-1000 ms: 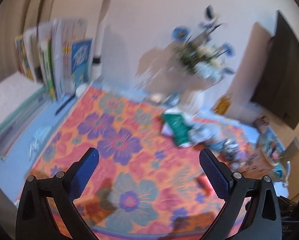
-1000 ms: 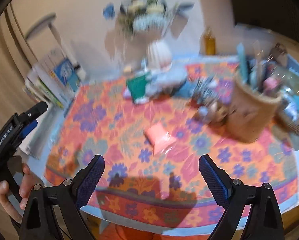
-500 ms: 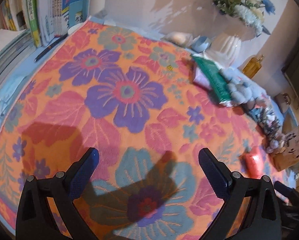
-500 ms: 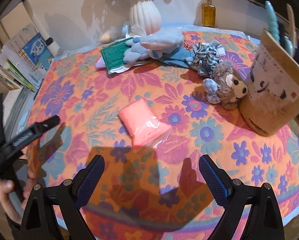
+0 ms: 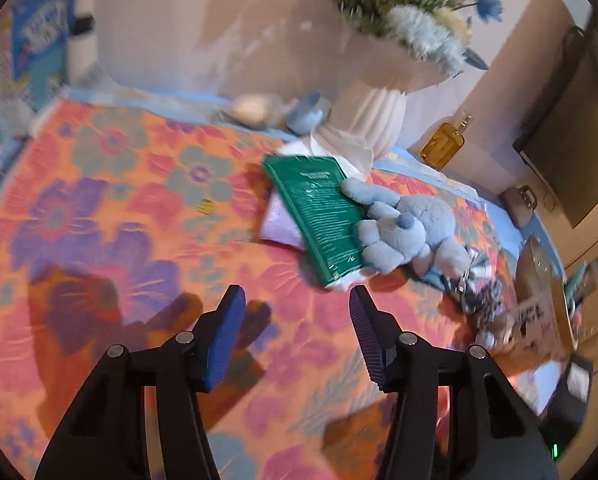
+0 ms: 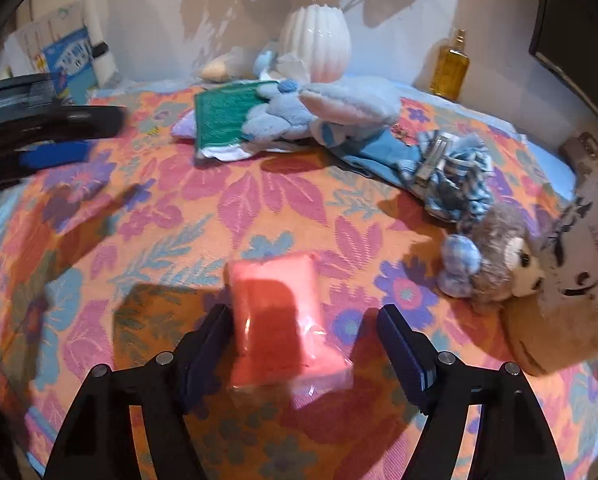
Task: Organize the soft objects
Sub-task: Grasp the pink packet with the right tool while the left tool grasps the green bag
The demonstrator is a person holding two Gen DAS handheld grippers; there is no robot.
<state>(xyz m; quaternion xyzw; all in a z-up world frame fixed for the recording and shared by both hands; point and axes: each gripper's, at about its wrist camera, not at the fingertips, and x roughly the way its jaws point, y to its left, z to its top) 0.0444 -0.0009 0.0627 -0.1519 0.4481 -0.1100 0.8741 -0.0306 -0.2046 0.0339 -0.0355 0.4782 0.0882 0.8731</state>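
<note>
Pink pouch (image 6: 277, 316) between right gripper (image 6: 305, 344) jaws

Plush toy (image 5: 411, 236) on book (image 5: 319, 216) — beside vase (image 5: 373, 120)

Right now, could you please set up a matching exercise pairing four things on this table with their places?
Things:
1. pink packet
2. blue plush toy
3. amber bottle
4. brown plush toy

Places:
A. against the paper pot
B. by the wall
C. between the right gripper jaws
D. overlapping the green book

Pairs: 1-C, 2-D, 3-B, 4-A
</note>
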